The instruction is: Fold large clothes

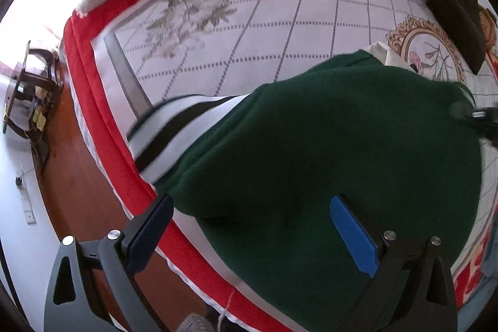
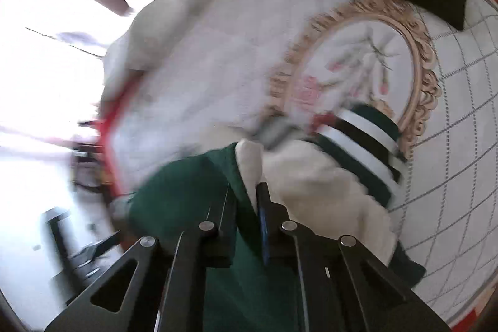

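Right gripper (image 2: 249,207) is pinching the dark green fleece jacket's (image 1: 326,145) edge thinly, so it is risking slipping mid-fold; left gripper (image 1: 252,223) is hovering wide open, empty.

The sweater (image 1: 326,151) is dark green with a white-and-black striped cuff (image 1: 174,129) and cream lining (image 2: 317,176). The bed cover (image 1: 280,21) is white with a grey grid, faded flowers, a gold oval frame (image 2: 417,58), and a red border (image 1: 93,89). The claw pads (image 1: 354,235) are blue.

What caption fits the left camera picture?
Open tongs hover over a green jacket on the bed.
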The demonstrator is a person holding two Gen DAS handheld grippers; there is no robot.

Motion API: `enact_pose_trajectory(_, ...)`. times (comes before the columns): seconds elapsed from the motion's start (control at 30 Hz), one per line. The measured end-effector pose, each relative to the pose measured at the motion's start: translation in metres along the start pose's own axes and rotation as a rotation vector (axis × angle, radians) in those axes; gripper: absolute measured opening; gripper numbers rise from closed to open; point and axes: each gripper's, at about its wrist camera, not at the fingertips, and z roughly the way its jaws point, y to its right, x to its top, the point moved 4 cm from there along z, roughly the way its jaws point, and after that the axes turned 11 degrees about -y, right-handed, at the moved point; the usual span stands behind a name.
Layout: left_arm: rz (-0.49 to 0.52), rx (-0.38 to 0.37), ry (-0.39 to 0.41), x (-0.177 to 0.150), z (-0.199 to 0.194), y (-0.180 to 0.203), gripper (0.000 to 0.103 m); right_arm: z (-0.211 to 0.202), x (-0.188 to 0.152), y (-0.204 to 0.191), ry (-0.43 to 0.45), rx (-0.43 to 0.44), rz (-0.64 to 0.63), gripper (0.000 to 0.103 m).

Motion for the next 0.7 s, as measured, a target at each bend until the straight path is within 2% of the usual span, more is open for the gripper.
enact_pose_trajectory(0.03, 0.0, -0.004, 0.002, 0.0, -0.001, 0.0, 0.103, 0.01, 0.01, 0.0, -0.047, 0.03, 0.026, 0.017)
enact_pose_trajectory(0.07, 0.0, -0.007, 0.01, -0.001, -0.004, 0.0, 0.103, 0.003, 0.014, 0.0, -0.073, 0.064, 0.033, 0.022)
enact_pose_trajectory(0.13, 0.004, -0.003, 0.029, -0.001, -0.009, 0.001, 0.103, -0.02, 0.022, -0.014, -0.044, 0.073, -0.026, 0.045)
enact_pose_trajectory(0.17, 0.004, -0.009, 0.03, 0.0, -0.01, 0.002, 0.103, -0.04, 0.02, -0.018, 0.0, 0.046, -0.081, 0.072)
enact_pose_trajectory(0.2, 0.001, -0.018, 0.028, 0.001, -0.009, 0.003, 0.103, -0.049, 0.019, -0.021, 0.02, 0.006, -0.126, 0.082)
enact_pose_trajectory(0.27, -0.003, -0.036, 0.024, 0.004, -0.009, 0.005, 0.103, -0.046, 0.018, -0.025, -0.006, -0.113, -0.239, 0.083)
enact_pose_trajectory(0.33, -0.001, -0.037, 0.033, 0.006, -0.011, 0.006, 0.103, -0.023, 0.014, -0.021, -0.094, -0.188, -0.305, 0.084)
enact_pose_trajectory(0.37, 0.001, -0.036, 0.039, 0.008, -0.012, 0.006, 0.103, 0.001, 0.015, -0.015, -0.166, -0.236, -0.333, 0.084)
enact_pose_trajectory(0.43, 0.0, -0.03, 0.049, 0.011, -0.015, 0.005, 0.103, 0.024, 0.013, -0.009, -0.226, -0.272, -0.378, 0.088)
enact_pose_trajectory(0.47, -0.003, -0.027, 0.052, 0.011, -0.016, 0.004, 0.103, 0.033, 0.016, -0.008, -0.237, -0.258, -0.383, 0.088)
enact_pose_trajectory(0.53, -0.012, -0.025, 0.059, 0.012, -0.018, 0.001, 0.103, 0.035, 0.018, -0.009, -0.234, -0.239, -0.364, 0.076)
enact_pose_trajectory(0.6, -0.026, -0.031, 0.06, 0.011, -0.018, -0.003, 0.103, 0.025, 0.015, -0.012, -0.22, -0.233, -0.362, 0.039)
enact_pose_trajectory(0.67, -0.041, -0.04, 0.058, 0.011, -0.018, -0.005, 0.103, 0.013, 0.014, -0.008, -0.211, -0.14, -0.274, 0.024)
enact_pose_trajectory(0.7, -0.046, -0.041, 0.057, 0.011, -0.017, -0.006, 0.103, 0.005, 0.013, -0.001, -0.215, -0.054, -0.197, 0.021)
